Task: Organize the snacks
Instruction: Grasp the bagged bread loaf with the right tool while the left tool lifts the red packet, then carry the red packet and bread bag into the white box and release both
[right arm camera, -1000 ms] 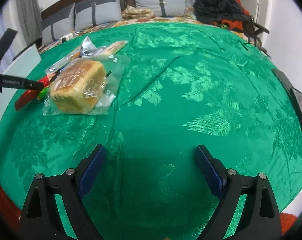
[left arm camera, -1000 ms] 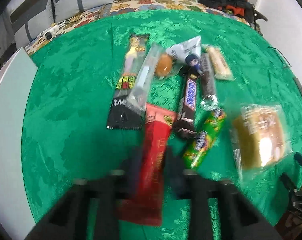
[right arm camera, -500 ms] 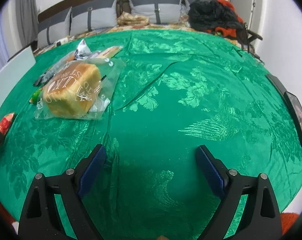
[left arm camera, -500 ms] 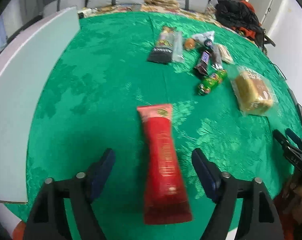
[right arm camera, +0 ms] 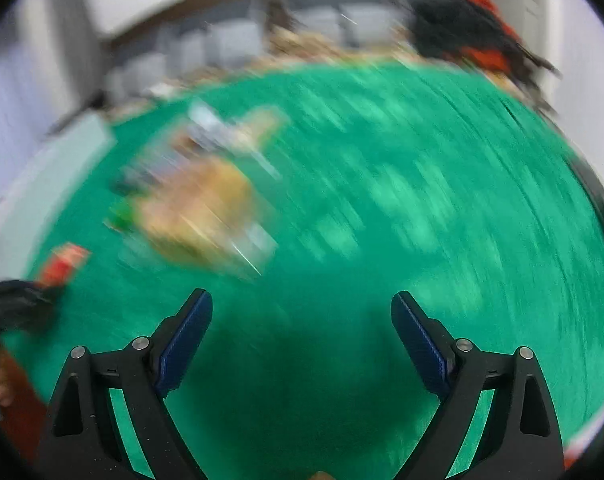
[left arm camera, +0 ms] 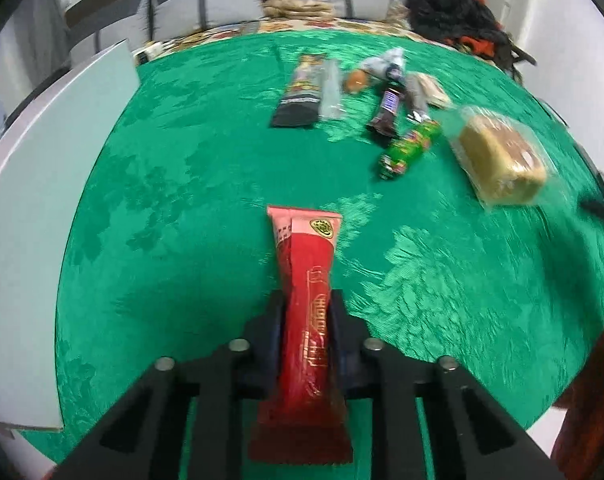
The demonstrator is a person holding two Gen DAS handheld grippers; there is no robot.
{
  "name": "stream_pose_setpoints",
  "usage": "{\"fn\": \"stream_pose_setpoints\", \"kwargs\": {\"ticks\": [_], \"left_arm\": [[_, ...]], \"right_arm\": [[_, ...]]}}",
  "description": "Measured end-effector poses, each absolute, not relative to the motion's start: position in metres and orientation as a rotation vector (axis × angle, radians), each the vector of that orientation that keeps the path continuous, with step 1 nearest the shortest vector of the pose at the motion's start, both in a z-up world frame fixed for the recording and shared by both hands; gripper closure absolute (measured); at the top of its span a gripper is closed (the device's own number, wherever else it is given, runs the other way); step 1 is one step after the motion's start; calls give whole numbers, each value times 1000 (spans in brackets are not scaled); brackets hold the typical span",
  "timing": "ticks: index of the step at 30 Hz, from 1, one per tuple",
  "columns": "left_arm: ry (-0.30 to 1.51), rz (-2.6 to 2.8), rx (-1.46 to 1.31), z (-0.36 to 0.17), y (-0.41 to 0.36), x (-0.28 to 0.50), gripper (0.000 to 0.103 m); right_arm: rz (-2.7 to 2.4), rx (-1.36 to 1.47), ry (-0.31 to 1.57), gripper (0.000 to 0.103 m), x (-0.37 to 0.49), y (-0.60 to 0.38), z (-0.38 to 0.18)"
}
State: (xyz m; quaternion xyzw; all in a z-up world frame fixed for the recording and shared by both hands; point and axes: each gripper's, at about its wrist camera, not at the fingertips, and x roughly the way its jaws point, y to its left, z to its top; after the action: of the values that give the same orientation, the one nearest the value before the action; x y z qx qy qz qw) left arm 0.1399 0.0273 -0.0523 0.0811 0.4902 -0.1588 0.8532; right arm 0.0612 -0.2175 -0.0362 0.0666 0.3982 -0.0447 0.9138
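Left gripper (left arm camera: 306,316): closed narrowly on the red snack packet (left arm camera: 306,308), its jaws having just been closing, with the packet pinched between the pads near mid-length

Red snack packet: its long axis is run straight ahead along the fingers, the sealed near end tucked under the tongs, the far end with the gold seal reaching out over the green tablecloth (left arm camera: 174,200); it is seen from the right wrist as a red tip at the far left edge (right arm camera: 64,266)

Right gripper (right arm camera: 302,316): jaws stood wide apart, nothing held between them, only bare cloth beneath

Nearer hand: the left one, already on the packet; the right is judged well apart from every snack

Bagged bread (left arm camera: 501,160): laid to the right, beyond the packet, in a clear wrapper; in the right wrist view it is badly smeared, so its exact lie is probably diagonal but cannot be told

Snack cluster: green candy tube (left arm camera: 411,148), chocolate bar (left arm camera: 387,110) and dark flat packet (left arm camera: 302,96) are gathered farther off, near one another

Containers: no box, tray or basket can be made out; a pale flat board (left arm camera: 42,220) is seen along the left edge with nothing on it

Judgement: the coming move is taken to be carrying the packet to its place
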Motion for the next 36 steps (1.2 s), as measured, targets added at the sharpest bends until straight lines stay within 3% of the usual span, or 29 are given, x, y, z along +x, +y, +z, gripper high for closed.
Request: {"fn": "stream_pose_setpoints", "kwargs": {"ticks": [4, 7, 10, 13, 15, 17, 24, 27, 33, 34, 36], "left_arm": [[1035, -357, 161, -52, 30, 137, 87], [1047, -358, 75, -51, 43, 136, 87], [1057, -358, -6, -50, 58, 135, 88], [1049, -361, -44, -43, 68, 134, 88], [1034, -370, -74, -34, 76, 133, 88], [1012, -377, -102, -23, 84, 132, 88], [910, -381, -270, 43, 137, 129, 88], [853, -326, -313, 75, 181, 137, 88], [828, -74, -302, 99, 293, 166, 88], [848, -19, -288, 96, 310, 171, 85], [908, 92, -270, 83, 344, 182, 67]], "right_arm": [[249, -327, 912, 10, 124, -164, 2], [396, -625, 1071, 10, 164, -138, -15], [453, -709, 1220, 10, 201, -131, -45], [413, -613, 1350, 10, 230, -131, -77], [378, -473, 1335, 22, 239, -139, -68], [318, -365, 1293, 29, 235, -154, -51], [253, 5, 1150, 29, 203, -183, 35], [379, 90, 1039, 29, 218, -125, 94], [689, 216, 942, 29, 237, 46, 146], [734, 232, 934, 28, 245, 78, 150], [787, 288, 934, 24, 253, 124, 146]]}}
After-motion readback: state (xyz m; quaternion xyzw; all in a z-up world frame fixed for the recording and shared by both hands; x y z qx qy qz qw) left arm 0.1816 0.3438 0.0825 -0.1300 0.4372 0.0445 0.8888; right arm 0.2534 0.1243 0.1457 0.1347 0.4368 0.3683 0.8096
